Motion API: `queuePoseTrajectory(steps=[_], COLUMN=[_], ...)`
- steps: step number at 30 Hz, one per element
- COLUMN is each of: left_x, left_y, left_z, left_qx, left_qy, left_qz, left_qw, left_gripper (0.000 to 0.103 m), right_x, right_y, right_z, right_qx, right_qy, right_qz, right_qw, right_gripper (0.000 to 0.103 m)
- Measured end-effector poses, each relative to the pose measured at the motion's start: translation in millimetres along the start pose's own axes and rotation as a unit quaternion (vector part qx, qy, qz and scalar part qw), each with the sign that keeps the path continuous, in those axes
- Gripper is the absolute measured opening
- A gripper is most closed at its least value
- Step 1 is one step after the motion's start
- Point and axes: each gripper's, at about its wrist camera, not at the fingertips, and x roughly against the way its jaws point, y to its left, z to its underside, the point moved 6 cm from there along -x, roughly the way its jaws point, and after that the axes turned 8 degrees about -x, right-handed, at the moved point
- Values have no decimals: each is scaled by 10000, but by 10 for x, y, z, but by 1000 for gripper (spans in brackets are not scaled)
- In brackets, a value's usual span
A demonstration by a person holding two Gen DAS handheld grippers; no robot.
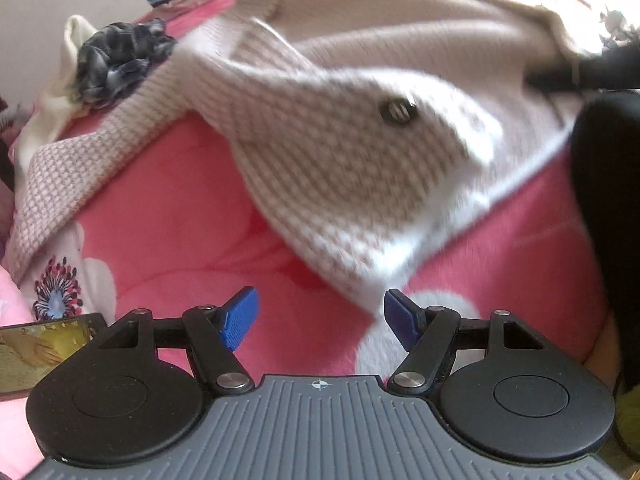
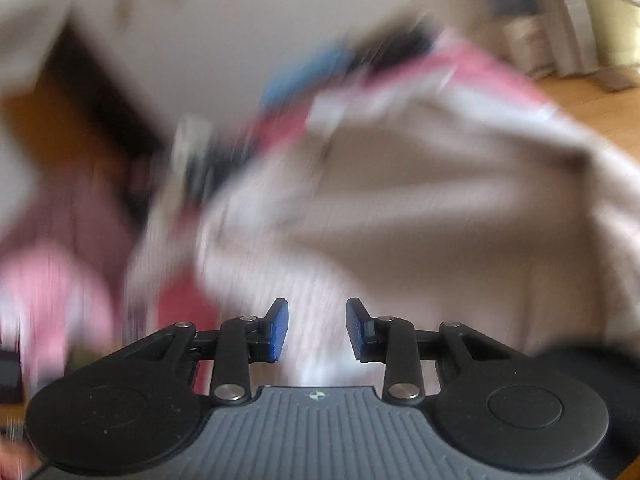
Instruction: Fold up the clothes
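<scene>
Beige-and-white knitted cardigan with one dark round button lies crumpled across the pink floral bed cover, one sleeve trailing toward the bed's edge. My left tongs hover spread above the cover, just short of the cardigan's near white hem, holding nothing. My right tongs are also spread, cloth showing between the blue pads, though that view is too blurred to tell whether they touch it. A dark patterned garment sits bunched beyond the sleeve. To fold well, I judge each tongs should pinch a hem corner and pull the knit flat.
</scene>
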Motion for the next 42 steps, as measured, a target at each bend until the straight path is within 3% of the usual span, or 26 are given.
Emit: queuePoseTrajectory(steps=[2,5,8,11,13,17,19,24,27,29,31,33,36,40,42], left_x=[-36,-103,-166,-229,-308,-420,-399,-177,25,104,157,218,279,230,198], left_y=[-59,-28,33,95,85,112,177,380,531,578,606,640,704,704,634], left_z=[61,96,102,107,111,111,115,147,195,182,182,220,309,459,477], left_qx=[-47,235,561,885,976,1278,1533,2166,2664,2805,2861,2916,2869,2907,2627], left_qy=[56,96,80,64,112,86,-83,-514,-700,-714,-654,-546,-431,-98,-31], left_qz=[166,293,443,592,613,695,707,842,1087,1070,965,878,709,790,594], left_qw=[9998,9992,9974,9943,9933,9893,9856,9713,9551,9512,9511,9509,9544,9535,9630], left_gripper=[63,52,50,50,49,40,13,7,6,6,5,4,4,4,4], right_x=[-138,-337,-527,-721,-845,-1017,-1013,-948,-1000,-1047,-1013,-891,-628,-446,-427], right_y=[244,597,936,1065,1070,1018,1015,1006,1025,1041,1077,1138,1329,1464,1473], right_z=[244,601,940,1154,1240,1247,1216,1065,1060,1105,1078,1054,1077,1224,1312], right_qx=[879,2179,3431,4489,4802,4769,4686,4470,4496,4670,4792,4751,4532,4789,4828], right_qy=[412,1022,1610,1705,1748,1884,1854,1468,1394,1280,1146,1215,1567,1729,1836], right_qz=[164,406,640,822,867,947,929,877,836,875,891,671,-96,-264,-227], right_qw=[9951,9698,9232,8733,8552,8533,8587,8780,8783,8706,8656,8689,8775,8602,8560], right_gripper=[34,34,35,35,35,35,35,36,40,34,8,4,3,3,3])
